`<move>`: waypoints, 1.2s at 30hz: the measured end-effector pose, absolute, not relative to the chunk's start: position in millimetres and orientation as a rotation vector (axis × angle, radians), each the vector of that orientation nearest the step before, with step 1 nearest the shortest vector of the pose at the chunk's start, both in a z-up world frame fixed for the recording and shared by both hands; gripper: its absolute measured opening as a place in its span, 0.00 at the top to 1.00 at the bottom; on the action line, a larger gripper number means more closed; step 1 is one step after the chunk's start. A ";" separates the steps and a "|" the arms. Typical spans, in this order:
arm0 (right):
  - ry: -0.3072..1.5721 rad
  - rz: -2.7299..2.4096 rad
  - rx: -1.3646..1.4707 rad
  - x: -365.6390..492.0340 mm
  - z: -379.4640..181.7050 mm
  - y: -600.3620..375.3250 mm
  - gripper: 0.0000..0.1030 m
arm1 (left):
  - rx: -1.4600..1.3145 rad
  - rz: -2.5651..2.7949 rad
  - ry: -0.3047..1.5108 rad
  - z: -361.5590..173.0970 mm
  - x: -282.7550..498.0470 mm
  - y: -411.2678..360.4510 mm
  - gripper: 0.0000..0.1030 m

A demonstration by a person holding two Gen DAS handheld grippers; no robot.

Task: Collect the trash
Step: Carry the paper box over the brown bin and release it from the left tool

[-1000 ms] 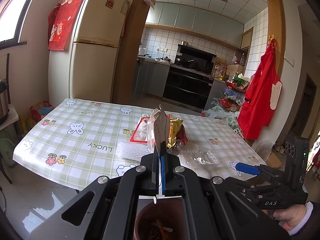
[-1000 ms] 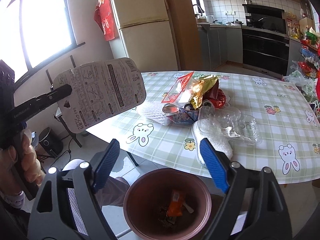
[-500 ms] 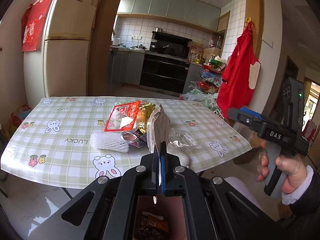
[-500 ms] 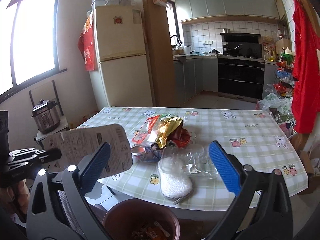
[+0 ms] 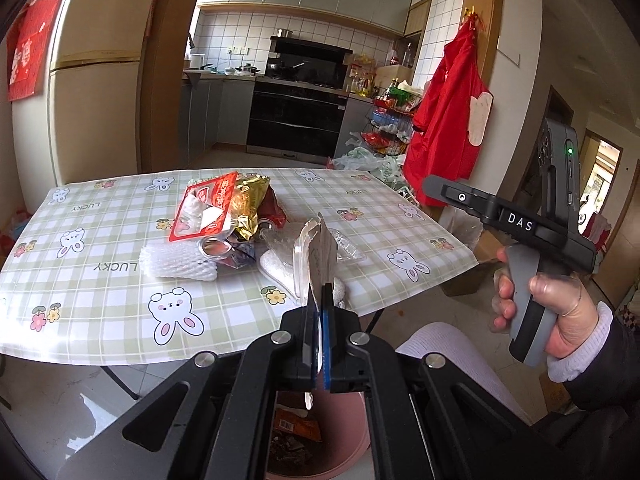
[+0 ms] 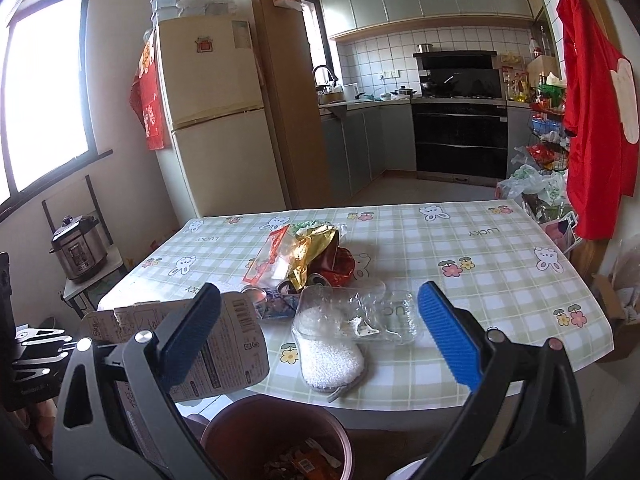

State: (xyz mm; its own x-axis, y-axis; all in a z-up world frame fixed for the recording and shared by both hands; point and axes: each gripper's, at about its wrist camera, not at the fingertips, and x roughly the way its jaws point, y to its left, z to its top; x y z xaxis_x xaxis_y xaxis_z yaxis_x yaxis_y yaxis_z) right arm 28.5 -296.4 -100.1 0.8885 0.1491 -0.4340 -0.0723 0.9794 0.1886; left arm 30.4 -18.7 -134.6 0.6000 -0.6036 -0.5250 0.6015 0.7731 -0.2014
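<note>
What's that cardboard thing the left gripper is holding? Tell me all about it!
The card is a flat, grey-brown piece of packaging with torn edges, small black print, diagrams and a barcode. The left gripper is shut on one edge, holding it in the air beside the table, above the pink bin. Nothing else touches it.

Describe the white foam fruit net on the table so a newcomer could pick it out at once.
Start at the table with the green checked bunny tablecloth and find the heap of wrappers near its middle. The white foam fruit net lies flat against the heap's near left edge, beside the printed word LUCKY. Unlike the shiny red and gold packets and the clear plastic tray, it is a matte white sleeve with an open mesh pattern.
</note>
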 end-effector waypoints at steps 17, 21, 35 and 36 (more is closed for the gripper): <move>0.491 0.085 0.149 30.1 -107.1 -288.6 0.05 | 0.016 -0.471 0.521 -133.7 35.9 6.0 0.06; 0.517 0.053 0.126 33.9 -116.9 -286.2 0.05 | -0.054 -0.425 0.550 -141.5 44.5 20.9 0.06; 0.676 0.076 0.125 65.4 -175.9 -276.1 0.05 | -0.143 -0.339 0.677 -184.0 73.4 38.9 0.06; 0.687 0.072 0.125 68.3 -179.7 -276.6 0.05 | -0.144 -0.337 0.684 -186.5 75.5 39.0 0.06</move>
State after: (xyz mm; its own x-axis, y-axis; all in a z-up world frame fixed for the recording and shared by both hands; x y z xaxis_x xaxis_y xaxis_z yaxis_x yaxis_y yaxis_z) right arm 68.3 -276.6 -179.7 0.7711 0.1071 -0.6276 -0.0246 0.9900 0.1386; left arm 75.5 39.0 -186.5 0.7235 -0.3507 -0.5945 0.2568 0.9362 -0.2398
